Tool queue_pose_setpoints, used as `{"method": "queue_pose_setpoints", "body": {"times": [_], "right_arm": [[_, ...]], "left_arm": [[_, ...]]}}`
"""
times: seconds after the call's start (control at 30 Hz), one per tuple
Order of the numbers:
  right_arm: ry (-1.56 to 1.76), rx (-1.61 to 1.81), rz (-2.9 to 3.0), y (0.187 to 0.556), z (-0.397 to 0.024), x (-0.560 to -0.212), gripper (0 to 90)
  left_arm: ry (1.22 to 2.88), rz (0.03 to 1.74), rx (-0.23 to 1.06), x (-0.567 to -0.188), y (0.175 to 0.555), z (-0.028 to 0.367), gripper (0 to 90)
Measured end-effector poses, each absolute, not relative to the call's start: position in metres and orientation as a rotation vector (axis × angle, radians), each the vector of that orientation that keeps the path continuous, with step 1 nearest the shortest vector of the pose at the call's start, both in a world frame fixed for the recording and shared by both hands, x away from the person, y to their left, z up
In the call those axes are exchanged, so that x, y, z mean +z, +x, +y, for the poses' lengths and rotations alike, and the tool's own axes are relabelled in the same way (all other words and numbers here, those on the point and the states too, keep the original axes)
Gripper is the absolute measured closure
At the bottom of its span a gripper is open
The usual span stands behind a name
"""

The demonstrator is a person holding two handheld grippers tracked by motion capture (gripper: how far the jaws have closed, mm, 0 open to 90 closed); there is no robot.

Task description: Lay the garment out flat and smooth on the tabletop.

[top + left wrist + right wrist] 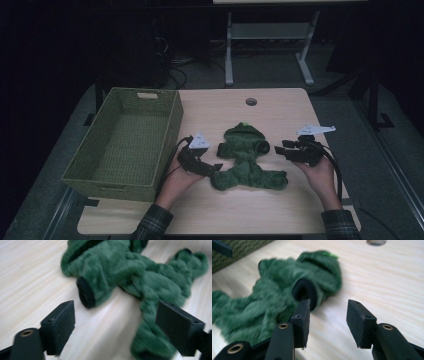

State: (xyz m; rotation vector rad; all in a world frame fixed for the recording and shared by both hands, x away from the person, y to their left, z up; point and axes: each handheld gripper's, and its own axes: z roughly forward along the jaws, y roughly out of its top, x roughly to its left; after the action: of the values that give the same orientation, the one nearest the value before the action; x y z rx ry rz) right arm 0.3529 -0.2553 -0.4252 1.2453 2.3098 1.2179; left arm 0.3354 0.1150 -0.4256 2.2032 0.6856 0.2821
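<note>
A small fuzzy green hooded garment [247,155] lies spread flat on the middle of the wooden table [280,210]. My left gripper [217,167] sits just left of its lower part, jaws open. In the left gripper view the left gripper [117,315] stands wide, with bare wood between the jaws, the garment [130,272] ahead and its black cuff [85,292] near. My right gripper [279,147] is at the garment's right sleeve. In the right gripper view the right gripper [329,312] is open over bare table, one jaw beside the garment's [274,302] black cuff [303,290].
A green woven basket [170,130] stands empty on the table's left side, close to my left hand; its wall [244,247] shows in the right gripper view. A round cable hole [251,101] sits near the table's far edge. A desk frame stands on the floor beyond.
</note>
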Motion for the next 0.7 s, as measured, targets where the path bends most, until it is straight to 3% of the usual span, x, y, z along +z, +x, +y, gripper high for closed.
{"method": "queue_pose_setpoints", "body": {"times": [0.3, 0.7], "right_arm": [[1.196, 1.195, 2.337, 0.33, -0.243, -0.426, 49.7], [1.116, 1.192, 2.394, 0.307, -0.218, -0.435, 47.3]], "left_arm": [[2.221, 0.681, 0.304, -0.44, 0.299, 0.129, 13.6], [2.281, 0.689, 0.348, -0.466, 0.281, 0.135, 13.6]]}}
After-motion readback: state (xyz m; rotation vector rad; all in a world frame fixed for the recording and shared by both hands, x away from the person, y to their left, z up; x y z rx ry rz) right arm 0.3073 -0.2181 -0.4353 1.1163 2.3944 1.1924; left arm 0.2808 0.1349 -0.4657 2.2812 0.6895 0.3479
